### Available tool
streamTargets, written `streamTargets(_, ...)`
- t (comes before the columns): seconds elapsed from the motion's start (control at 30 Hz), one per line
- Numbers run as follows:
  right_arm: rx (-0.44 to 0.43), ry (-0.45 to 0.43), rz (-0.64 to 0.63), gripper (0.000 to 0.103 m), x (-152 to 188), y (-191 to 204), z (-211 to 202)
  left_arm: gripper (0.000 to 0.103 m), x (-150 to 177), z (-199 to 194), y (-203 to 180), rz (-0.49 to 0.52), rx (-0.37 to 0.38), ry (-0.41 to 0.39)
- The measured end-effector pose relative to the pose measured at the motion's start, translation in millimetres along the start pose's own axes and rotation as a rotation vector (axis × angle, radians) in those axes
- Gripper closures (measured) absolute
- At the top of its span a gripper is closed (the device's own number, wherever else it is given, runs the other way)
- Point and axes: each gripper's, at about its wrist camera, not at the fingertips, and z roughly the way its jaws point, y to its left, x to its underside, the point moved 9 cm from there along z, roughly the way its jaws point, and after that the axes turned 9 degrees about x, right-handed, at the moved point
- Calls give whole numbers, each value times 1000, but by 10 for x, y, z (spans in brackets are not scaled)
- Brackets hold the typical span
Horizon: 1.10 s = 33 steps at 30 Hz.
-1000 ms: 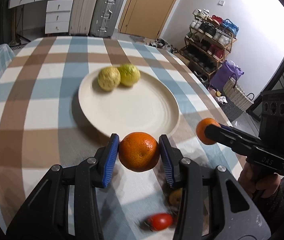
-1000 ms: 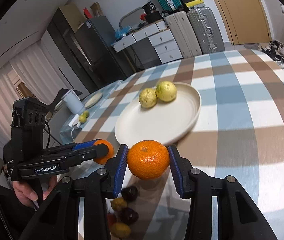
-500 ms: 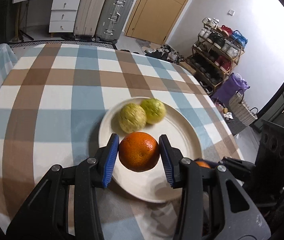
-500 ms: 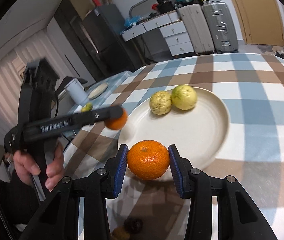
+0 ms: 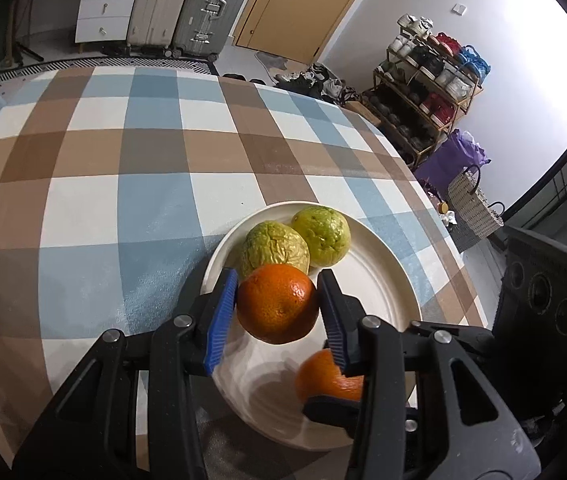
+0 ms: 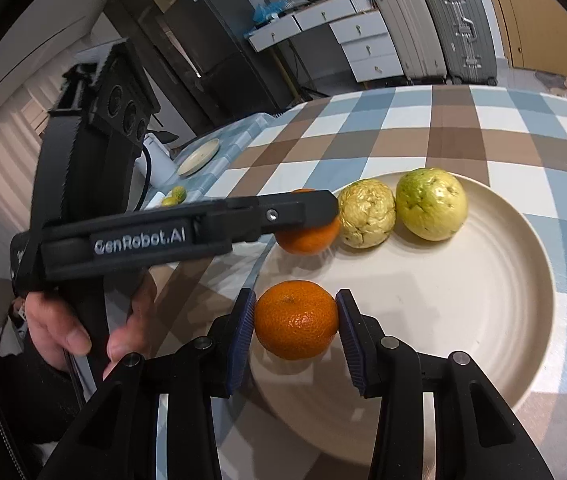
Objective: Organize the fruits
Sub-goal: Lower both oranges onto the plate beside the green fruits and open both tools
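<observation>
My left gripper (image 5: 277, 306) is shut on an orange (image 5: 278, 303) and holds it over the near left rim of the cream plate (image 5: 379, 292), next to a wrinkled yellow-green fruit (image 5: 274, 247) and a smooth green guava (image 5: 321, 235). My right gripper (image 6: 295, 320) is shut on a second orange (image 6: 296, 319) over the plate's near edge (image 6: 463, 320). That orange also shows in the left wrist view (image 5: 325, 376). The left gripper shows in the right wrist view (image 6: 307, 220) with its orange (image 6: 309, 238) beside the wrinkled fruit (image 6: 367, 214) and the guava (image 6: 431, 204).
The checked tablecloth (image 5: 123, 168) covers the table. A small plate (image 6: 198, 157), a white cup (image 6: 159, 164) and small green fruits (image 6: 175, 196) sit on a side table at left. Suitcases (image 5: 187, 4), drawers and a shoe rack (image 5: 423, 88) stand beyond the table.
Both grippers have moved forward with their oranges, from beside the plate to over it. The left orange now sits close to the wrinkled fruit; the right orange hangs over the plate's near edge.
</observation>
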Motion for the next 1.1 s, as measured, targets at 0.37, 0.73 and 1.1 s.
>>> streamTargets(0.37, 7, 40, 35, 60, -94, 32, 180, 65, 9, 73, 18, -6, 11, 17)
streamTargets(0.73, 13, -19, 39, 31, -6, 10, -125, 62, -19, -194, -89, -14, -20, -34)
streamTargets(1.1, 79, -139, 116, 16, 316, -312, -827, 40, 192, -783, -499, 55, -120, -126)
